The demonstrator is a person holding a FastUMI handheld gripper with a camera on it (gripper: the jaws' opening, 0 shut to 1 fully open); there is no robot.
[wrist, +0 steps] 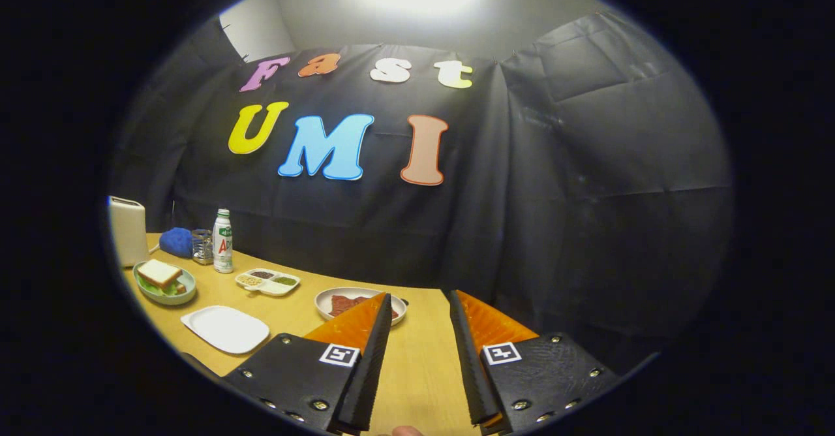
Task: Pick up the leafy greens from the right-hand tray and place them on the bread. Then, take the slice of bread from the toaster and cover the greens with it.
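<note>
Closest of all, the gripper point(419, 305) hangs over the wooden table point(417, 371) with its two fingers spread apart and nothing between them — only bare tabletop shows in the gap. Just beyond the tip of the left finger sits a round plate point(329, 300) holding something reddish-brown, partly hidden by that finger. Off to the left of the fingers lies a white rectangular tray point(225, 329) with rounded corners, bare on top. Farther back, a small divided dish point(267, 281) carries three little portions, one dark, one pale, one green. Left of the white tray, a pale green bowl point(186, 290) holds the sandwich point(159, 274): a slice of bread on top, tilted a little, with leafy greens point(149, 286) peeking out from under its near edge. Behind the bowl stands a cream toaster point(128, 230), and beside it a blue cloth point(176, 242), a clear glass point(202, 246) and a white bottle point(223, 241) upright in a row. Black cloth point(587, 194) closes off the back of the table, with a pale wall and a bright light above it.
</note>
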